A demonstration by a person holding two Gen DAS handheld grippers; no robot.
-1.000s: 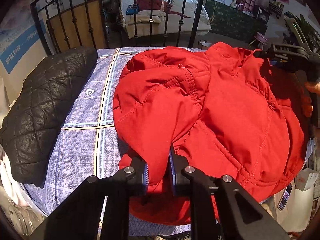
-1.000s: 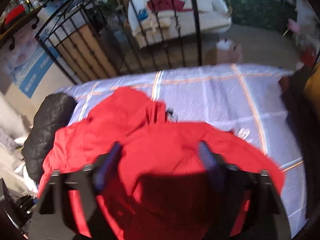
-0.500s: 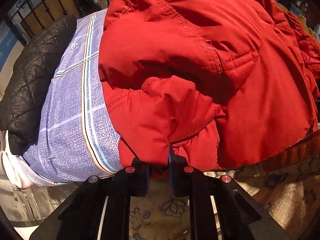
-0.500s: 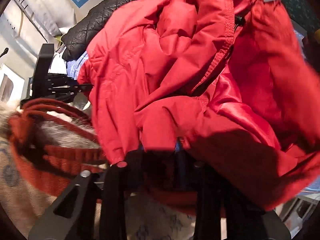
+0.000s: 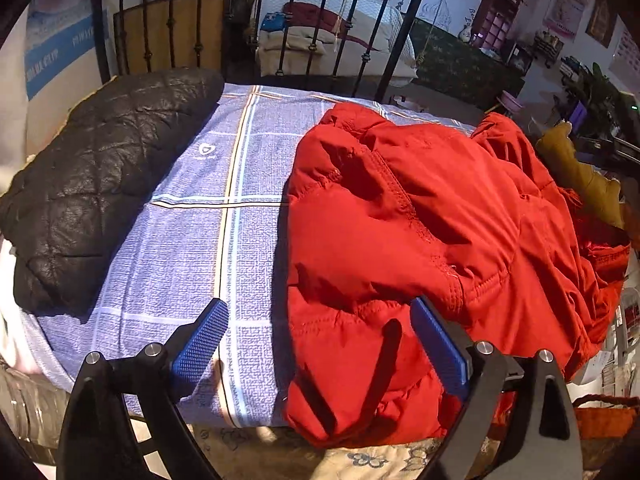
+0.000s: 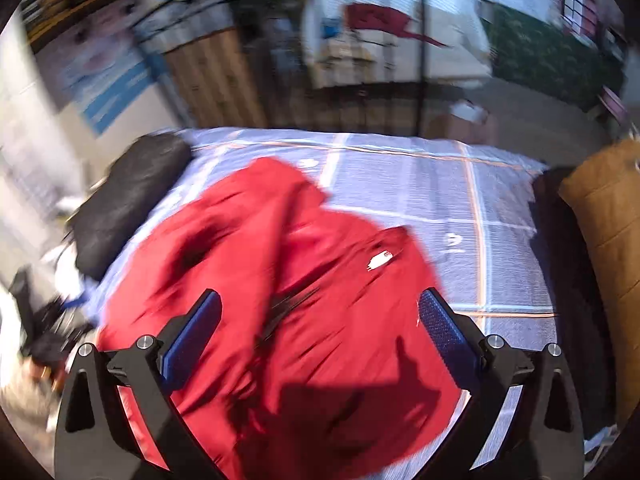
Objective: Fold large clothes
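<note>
A large red padded jacket (image 5: pixel 420 232) lies crumpled on the blue checked bedsheet (image 5: pixel 192 240), over the right half and hanging past the near edge. My left gripper (image 5: pixel 320 340) is open and empty just above the jacket's near left edge. In the right wrist view the jacket (image 6: pixel 304 300) is motion-blurred, spread on the sheet (image 6: pixel 460 200). My right gripper (image 6: pixel 316 332) is open and empty above it.
A black quilted jacket (image 5: pixel 92 184) lies along the bed's left side. A black iron railing (image 5: pixel 340 32) stands behind the bed. A brown garment (image 5: pixel 580 176) sits at the right edge, also in the right wrist view (image 6: pixel 608 232). A red basket (image 5: pixel 600 420) is at the lower right.
Both grippers held the red jacket lifted off the bed half a second ago. Now the jacket lies on the sheet and both grippers have opened and let go.
</note>
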